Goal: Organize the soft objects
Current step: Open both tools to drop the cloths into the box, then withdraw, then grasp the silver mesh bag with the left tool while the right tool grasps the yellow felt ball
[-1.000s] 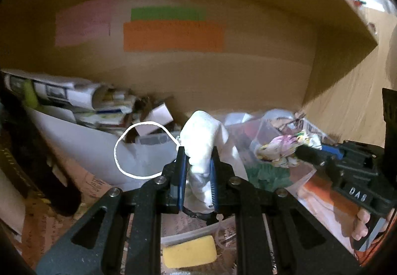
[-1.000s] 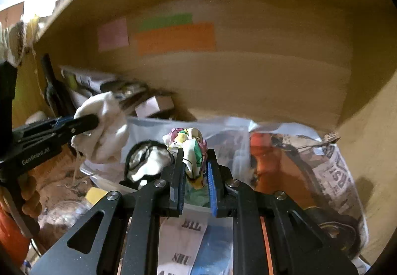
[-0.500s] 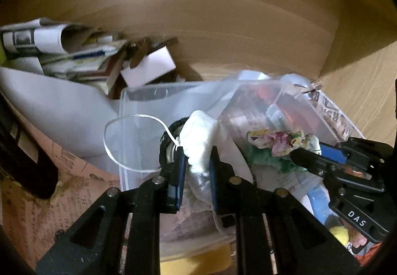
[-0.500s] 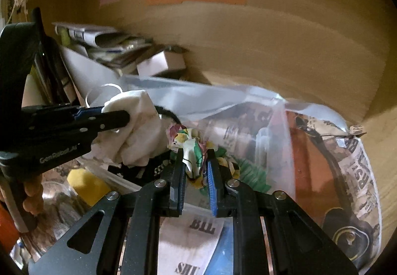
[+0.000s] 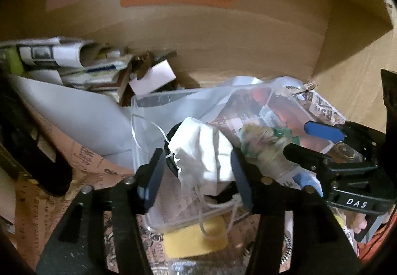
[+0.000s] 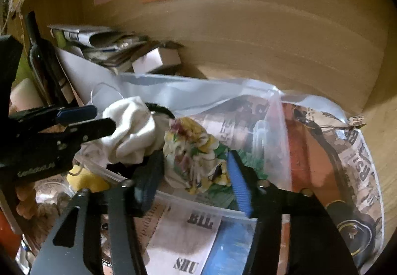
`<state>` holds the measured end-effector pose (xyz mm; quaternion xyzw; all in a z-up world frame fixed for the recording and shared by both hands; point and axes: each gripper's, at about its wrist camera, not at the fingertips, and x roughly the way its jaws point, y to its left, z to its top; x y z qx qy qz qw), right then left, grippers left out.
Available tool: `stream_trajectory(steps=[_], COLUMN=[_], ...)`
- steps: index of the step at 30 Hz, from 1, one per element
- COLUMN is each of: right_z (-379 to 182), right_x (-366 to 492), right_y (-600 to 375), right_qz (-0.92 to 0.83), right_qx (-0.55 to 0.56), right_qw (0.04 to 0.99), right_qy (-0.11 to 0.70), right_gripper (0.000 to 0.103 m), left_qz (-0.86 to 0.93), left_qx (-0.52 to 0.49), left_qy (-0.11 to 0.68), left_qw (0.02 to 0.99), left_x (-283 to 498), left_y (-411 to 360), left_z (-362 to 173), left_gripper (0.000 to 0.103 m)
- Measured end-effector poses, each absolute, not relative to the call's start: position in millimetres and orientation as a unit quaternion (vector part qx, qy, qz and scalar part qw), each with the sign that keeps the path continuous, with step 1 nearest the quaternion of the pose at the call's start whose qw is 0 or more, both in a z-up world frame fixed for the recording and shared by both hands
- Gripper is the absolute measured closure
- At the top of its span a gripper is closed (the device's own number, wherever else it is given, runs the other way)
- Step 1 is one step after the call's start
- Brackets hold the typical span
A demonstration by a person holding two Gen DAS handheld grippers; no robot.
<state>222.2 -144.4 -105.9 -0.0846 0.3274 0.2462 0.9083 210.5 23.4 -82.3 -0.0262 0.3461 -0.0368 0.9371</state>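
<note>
— So, starting at the left: what are we doing with the left gripper (image 5: 196, 170)?

— We are holding it over the clear plastic bin (image 5: 158, 101) with its jaws spread wide. The white cloth (image 5: 206, 151) is lying between them, crumpled and soft, draped on the bin's contents with its thin drawstring trailing down toward the yellow sponge (image 5: 196, 240). We cannot tell whether either jaw is touching it. Our judgement is that this is the drop-off, since the bin looks like the place for soft things.

— And the bin itself?

— It is thin and see-through, with a filmy plastic bag (image 6: 198, 94) slumping over its back rim, so the cloths are piling loosely rather than stacking. Something black and ring-shaped is peeking from under the white cloth; we cannot say what.

— Moving right, then?

— The right gripper (image 6: 196, 173) is also gaping wide, its ribbed blue pad beside the floral cloth (image 6: 196, 158), a bunched rag printed in yellow, red and green. It is sitting in the bin just right of the white cloth, close against it. Printed newspaper (image 6: 357, 151) is lying crinkled along the far right.
</note>
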Motion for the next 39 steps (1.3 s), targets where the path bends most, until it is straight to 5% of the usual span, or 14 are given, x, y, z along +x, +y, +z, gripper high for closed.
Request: stream_trajectory(steps=[5,11,15,39], right_z=[-87.9,-67.9,-65.3,-153.0], right_x=[204.8,177.7,158.2,115.4], right_y=[-155.9,-168.0,-173.6,-205.2], right_qz=[0.241,0.237,0.234,0.21], right_qx=[-0.076,-0.069,-0.07,-0.056], right_qw=[0.921,0.935,0.941,0.911], right_qy=[0.295,0.254,0.233,0.351], right_gripper=[0.025,0.014,0.002,0.002], left_qz=[-0.031,-0.021,-0.017,-0.024], left_qx=[-0.022,-0.018,-0.007,-0.033], left_qy=[0.309,0.268,0.26,0.405], left_qw=[0.95,0.963,0.965,0.913], left_x=[184.1,148.0,130.0,104.2], left_y=[23.0,22.6,19.9,26.2], left_z=[-59.0,-37.2,-36.4,-150.0], left_gripper=[0.026,0.001,0.0,0.001])
